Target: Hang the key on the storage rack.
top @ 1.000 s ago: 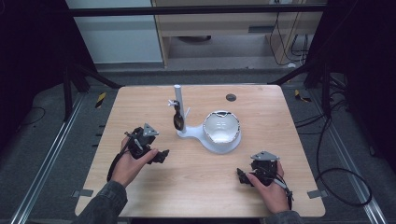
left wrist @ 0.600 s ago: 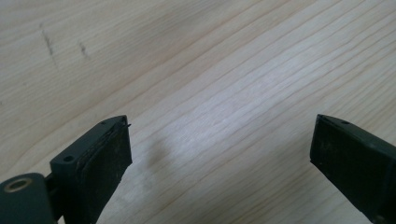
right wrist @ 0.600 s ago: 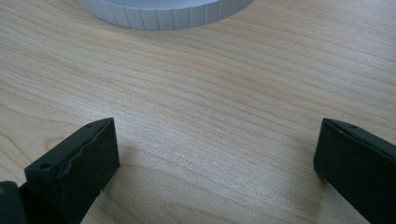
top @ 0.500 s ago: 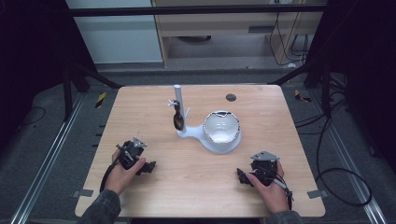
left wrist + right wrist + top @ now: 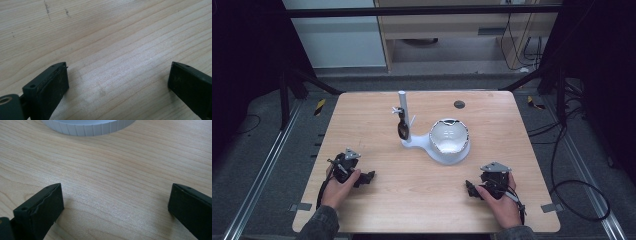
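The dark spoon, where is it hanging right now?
In the high view the dark spoon hangs from the white post near the table's middle, just left of the shiny bowl on the same white stand.

Light wooden table (image 5: 422, 200), white stand (image 5: 432, 148) with bowl (image 5: 449, 136), dark spoon (image 5: 402, 127) on its post.

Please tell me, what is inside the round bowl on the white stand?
From the high view, the bowl on the white stand shows a pale, shiny inner surface with nothing clearly lying in it. The picture is too coarse to rule out something small at the bottom.
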The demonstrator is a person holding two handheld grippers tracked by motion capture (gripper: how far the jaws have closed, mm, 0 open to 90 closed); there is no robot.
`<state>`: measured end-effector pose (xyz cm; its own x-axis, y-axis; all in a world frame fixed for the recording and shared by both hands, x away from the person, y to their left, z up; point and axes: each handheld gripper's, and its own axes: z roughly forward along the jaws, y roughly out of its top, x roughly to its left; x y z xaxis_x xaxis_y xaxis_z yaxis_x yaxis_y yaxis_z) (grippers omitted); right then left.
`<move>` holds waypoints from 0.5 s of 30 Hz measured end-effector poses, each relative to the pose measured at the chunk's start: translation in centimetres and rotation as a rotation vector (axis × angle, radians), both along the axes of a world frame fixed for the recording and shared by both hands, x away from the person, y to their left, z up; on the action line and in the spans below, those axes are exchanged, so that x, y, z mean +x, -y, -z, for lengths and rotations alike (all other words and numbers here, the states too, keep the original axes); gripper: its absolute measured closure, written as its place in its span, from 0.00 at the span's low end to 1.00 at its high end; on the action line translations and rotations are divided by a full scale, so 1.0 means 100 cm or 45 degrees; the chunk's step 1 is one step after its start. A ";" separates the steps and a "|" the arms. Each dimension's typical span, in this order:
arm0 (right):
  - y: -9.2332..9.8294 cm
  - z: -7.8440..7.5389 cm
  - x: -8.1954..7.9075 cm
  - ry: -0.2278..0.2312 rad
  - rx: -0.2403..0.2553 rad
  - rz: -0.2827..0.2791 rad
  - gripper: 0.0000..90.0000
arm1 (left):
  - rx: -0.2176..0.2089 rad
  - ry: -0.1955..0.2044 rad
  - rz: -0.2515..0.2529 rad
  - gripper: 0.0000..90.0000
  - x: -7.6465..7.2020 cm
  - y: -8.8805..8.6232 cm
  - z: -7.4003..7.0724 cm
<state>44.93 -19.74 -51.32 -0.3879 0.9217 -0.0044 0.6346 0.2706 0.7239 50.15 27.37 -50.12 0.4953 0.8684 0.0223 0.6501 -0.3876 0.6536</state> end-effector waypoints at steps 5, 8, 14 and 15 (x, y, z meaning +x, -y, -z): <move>0.000 0.000 0.000 0.001 -0.001 -0.001 0.01 | -0.051 0.079 0.010 0.00 -0.001 -0.003 0.007; 0.000 0.000 0.000 -0.006 0.007 0.002 0.00 | -0.050 0.086 0.014 0.00 -0.001 -0.004 0.007; -0.001 0.000 0.001 0.000 -0.001 -0.009 0.00 | -0.050 0.087 0.013 0.00 -0.001 -0.004 0.007; -0.001 0.000 0.001 0.001 -0.001 -0.009 0.01 | -0.054 0.086 0.004 0.00 -0.001 -0.003 0.007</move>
<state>44.99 -19.68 -51.32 -0.3948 0.9188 -0.0052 0.6322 0.2758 0.7240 50.09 27.68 -50.84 0.4969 0.8676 0.0192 0.6026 -0.3608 0.7118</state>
